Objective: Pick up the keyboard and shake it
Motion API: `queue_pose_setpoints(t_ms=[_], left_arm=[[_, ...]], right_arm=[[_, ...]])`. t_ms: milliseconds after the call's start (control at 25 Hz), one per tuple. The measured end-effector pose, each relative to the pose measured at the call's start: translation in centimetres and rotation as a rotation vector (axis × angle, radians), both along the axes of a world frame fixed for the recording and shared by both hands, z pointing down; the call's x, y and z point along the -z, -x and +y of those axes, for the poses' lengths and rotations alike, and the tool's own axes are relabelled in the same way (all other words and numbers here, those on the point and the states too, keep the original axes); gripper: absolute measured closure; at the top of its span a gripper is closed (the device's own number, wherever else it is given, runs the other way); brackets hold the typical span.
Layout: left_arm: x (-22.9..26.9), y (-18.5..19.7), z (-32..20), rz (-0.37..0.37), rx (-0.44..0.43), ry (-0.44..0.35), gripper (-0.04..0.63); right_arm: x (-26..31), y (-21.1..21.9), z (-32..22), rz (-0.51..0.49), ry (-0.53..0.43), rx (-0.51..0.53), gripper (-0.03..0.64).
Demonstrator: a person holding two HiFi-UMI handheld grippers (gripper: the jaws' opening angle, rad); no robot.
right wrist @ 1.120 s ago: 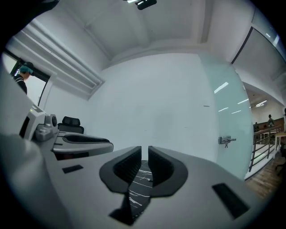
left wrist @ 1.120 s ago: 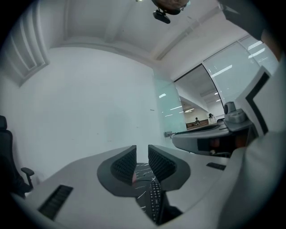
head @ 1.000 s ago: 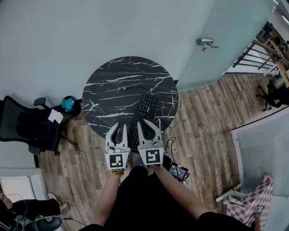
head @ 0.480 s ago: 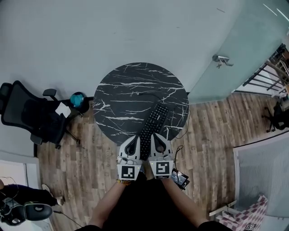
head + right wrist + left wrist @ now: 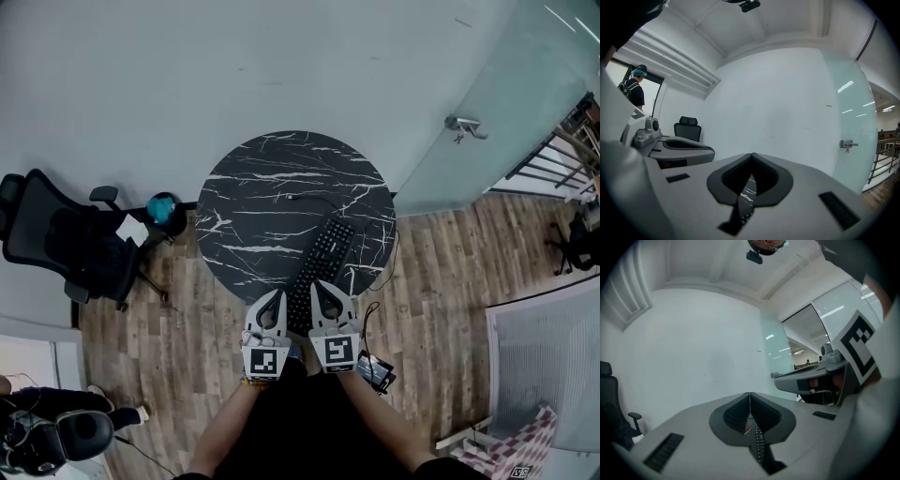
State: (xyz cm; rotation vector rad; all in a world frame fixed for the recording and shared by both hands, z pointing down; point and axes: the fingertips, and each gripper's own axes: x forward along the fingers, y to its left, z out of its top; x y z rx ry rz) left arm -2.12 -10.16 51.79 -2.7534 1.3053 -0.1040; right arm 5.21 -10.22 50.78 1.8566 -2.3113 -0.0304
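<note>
Though parted earlier, fingers of left gripper (image 5: 277, 296) and right gripper (image 5: 317, 286) now meet, flanking the keyboard (image 5: 328, 248).

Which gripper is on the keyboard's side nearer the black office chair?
The left gripper, left of the keyboard's near end; the right gripper is on the other side, farther from the chair.

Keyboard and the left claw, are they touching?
Cannot tell. In the head view the left claw sits right beside the keyboard, no clear gap or contact. The left gripper view only shows the keyboard below.
</note>
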Motion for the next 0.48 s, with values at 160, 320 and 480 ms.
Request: queue_pose_setpoints(t_ms=[160, 320, 480], left_arm=[[-0.7, 0.5, 0.1, 0.005, 0.015, 0.026, 0.580], [-1.2, 0.9, 0.2, 0.018, 0.029, 0.054, 0.580], [-1.8, 1.3, 0.2, 0.032, 0.031, 0.053, 0.580]], right_arm=[[-0.5, 0.4, 0.0, 0.007, 0.017, 0.011, 0.588], [-1.1, 0.7, 0.0, 0.009, 0.031, 0.014, 0.588], [-1.6, 1.1, 0.1, 0.012, 0.040, 0.016, 0.588]])
